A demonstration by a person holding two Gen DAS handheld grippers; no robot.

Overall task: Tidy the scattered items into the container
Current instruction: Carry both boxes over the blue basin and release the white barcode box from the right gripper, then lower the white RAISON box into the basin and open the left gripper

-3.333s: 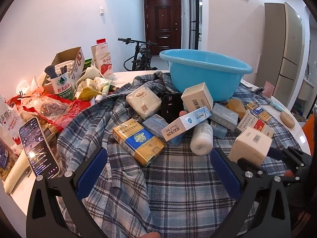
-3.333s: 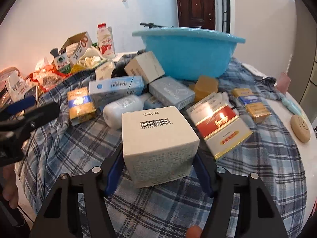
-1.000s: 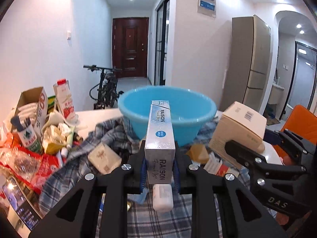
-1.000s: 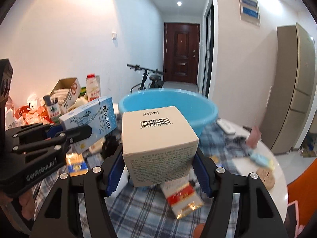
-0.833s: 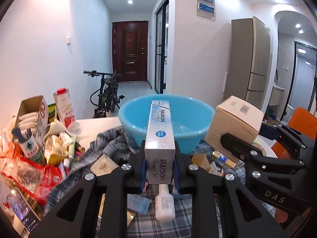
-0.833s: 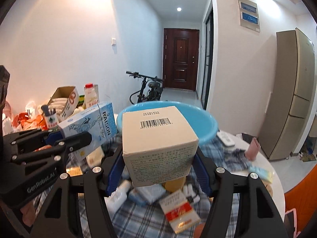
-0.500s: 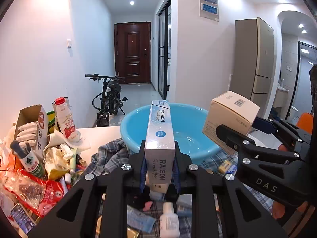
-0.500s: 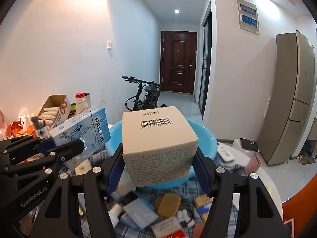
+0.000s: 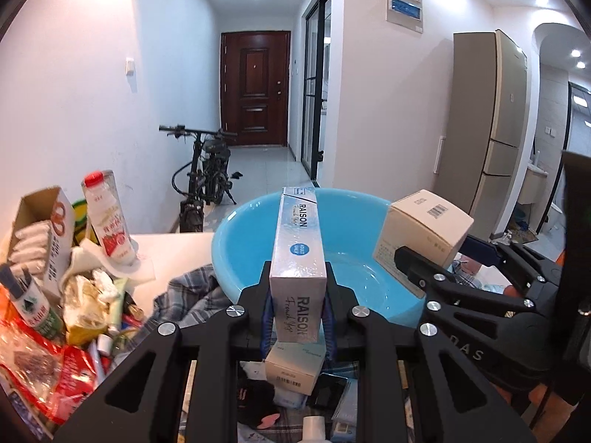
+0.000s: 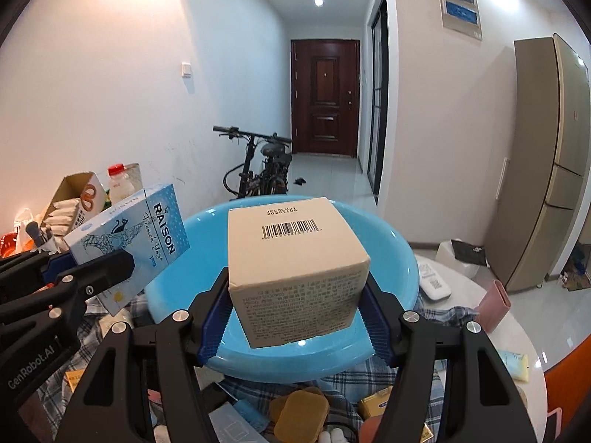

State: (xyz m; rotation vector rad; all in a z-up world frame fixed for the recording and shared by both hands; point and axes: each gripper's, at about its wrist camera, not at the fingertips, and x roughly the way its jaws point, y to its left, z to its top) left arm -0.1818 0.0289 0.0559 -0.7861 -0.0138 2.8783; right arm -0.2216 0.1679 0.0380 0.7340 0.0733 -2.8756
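A round light-blue basin (image 9: pixel 240 243) stands on the table just ahead of both grippers. My left gripper (image 9: pixel 297 297) is shut on a tall pale-blue RAISON box (image 9: pixel 298 254), held upright over the basin's near rim. My right gripper (image 10: pixel 295 295) is shut on a beige cube box with a barcode (image 10: pixel 291 254), held above the basin (image 10: pixel 192 258). In the left wrist view the beige box (image 9: pixel 424 229) hangs at the right, over the basin's right side. From the right wrist, the RAISON box (image 10: pixel 136 236) shows at the left.
A plaid cloth (image 9: pixel 188 295) under the basin carries small boxes, soap bars (image 10: pixel 303 413) and a white bottle (image 9: pixel 314 428). Left of it are a milk bottle (image 9: pixel 107 221), an open carton (image 9: pixel 37 229) and red packets. A remote (image 10: pixel 436 280) lies to the right. A bicycle (image 9: pixel 207 173) stands behind.
Both grippers have carried their boxes forward, from short of the basin to over its near rim and bowl. The basin now sits closer and lower in both views. Neither grip has altered.
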